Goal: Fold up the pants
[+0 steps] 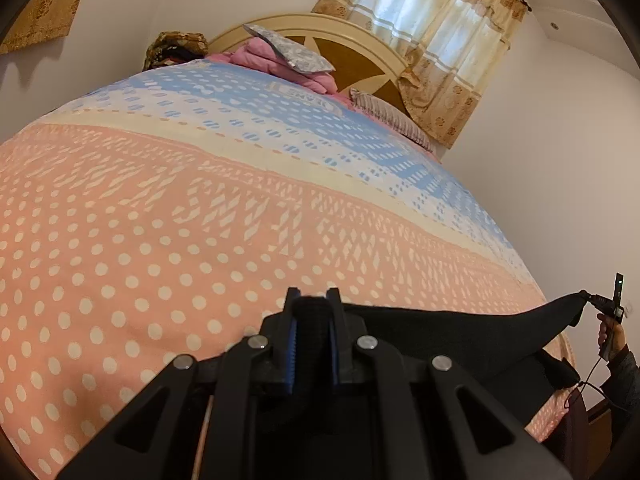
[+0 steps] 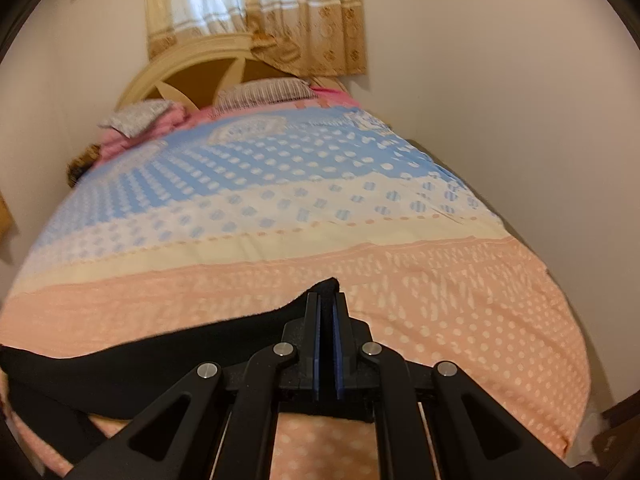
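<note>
The black pants [image 1: 448, 332] hang stretched between my two grippers above the near end of the bed. My left gripper [image 1: 313, 300] is shut on one corner of the pants, with black cloth bunched between its blue pads. My right gripper [image 2: 327, 300] is shut on the other corner of the pants [image 2: 140, 356], which run off to the left. The right gripper also shows far right in the left wrist view [image 1: 600, 303], holding the raised corner. The rest of the pants hangs below the grippers and is mostly hidden.
The bed has a pink, cream and blue dotted cover [image 1: 200, 220]. Pillows [image 1: 288, 50] and a pink blanket [image 1: 280, 64] lie at the headboard [image 1: 360, 52]. A curtained window [image 1: 432, 32] is behind. A wall [image 2: 500, 100] runs close along the bed's right side.
</note>
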{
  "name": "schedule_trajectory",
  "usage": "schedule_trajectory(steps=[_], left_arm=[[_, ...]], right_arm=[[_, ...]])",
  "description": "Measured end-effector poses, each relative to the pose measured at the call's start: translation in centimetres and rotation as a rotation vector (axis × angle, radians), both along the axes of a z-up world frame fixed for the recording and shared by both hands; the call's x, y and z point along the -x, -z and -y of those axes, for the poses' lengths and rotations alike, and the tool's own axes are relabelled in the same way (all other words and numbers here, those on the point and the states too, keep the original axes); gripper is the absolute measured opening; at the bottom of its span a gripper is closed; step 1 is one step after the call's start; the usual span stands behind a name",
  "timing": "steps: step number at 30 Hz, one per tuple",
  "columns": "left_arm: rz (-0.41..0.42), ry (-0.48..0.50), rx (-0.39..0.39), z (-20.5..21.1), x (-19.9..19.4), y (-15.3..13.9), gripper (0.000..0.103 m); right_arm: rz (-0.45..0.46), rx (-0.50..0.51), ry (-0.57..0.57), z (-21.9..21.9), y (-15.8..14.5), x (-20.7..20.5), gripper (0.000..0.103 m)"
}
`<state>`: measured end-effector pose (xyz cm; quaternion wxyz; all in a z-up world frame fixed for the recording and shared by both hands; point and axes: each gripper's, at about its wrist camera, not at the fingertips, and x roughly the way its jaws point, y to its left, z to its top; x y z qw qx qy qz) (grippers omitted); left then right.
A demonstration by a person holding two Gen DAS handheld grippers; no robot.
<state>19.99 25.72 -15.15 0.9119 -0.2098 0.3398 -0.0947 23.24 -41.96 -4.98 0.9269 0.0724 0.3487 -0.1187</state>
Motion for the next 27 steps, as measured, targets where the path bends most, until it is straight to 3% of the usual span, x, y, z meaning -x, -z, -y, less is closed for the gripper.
schedule_trajectory(steps=[5, 7, 10, 13, 17, 20, 24, 27], left_arm=[[-0.035, -0.048, -0.005, 0.2, -1.5, 0.7, 0.013], [-0.044, -0.073, -0.021, 0.5, -2.1, 0.9, 0.013], [-0.054, -0.081, -0.063, 1.6, -3.0, 1.0, 0.013], [-0.068, -0.073, -0.119, 2.4, -3.4, 1.0, 0.013], [-0.049, -0.043, -0.167, 2.9, -3.3, -0.2, 0.013], [-0.046, -0.029, -0.219, 2.6, -3.0, -0.4, 0.013], [-0.084, -0.039, -0.212, 1.2, -3.3, 1.1, 0.013], [-0.101, -0.052, -0.184, 1.0, -3.9, 2.1, 0.013]], right_arm=[[-0.021, 0.027, 0.033, 0.6, 0.8, -2.7, 0.005], [-0.043, 0.092, 0.044, 0.1, 1.6, -3.9, 0.005], [-0.086, 0.205, 0.007, -1.7, 4.2, -4.9, 0.005], [-0.158, 0.248, 0.003, -1.8, 7.9, -5.5, 0.005], [-0.139, 0.155, 0.057, 0.6, 8.8, -4.6, 0.005], [-0.149, 0.195, 0.039, 0.7, 8.8, -4.3, 0.005], [-0.164, 0.221, 0.016, 0.0, 9.5, -5.0, 0.005], [-0.158, 0.167, 0.046, 0.6, 10.2, -5.8, 0.008]])
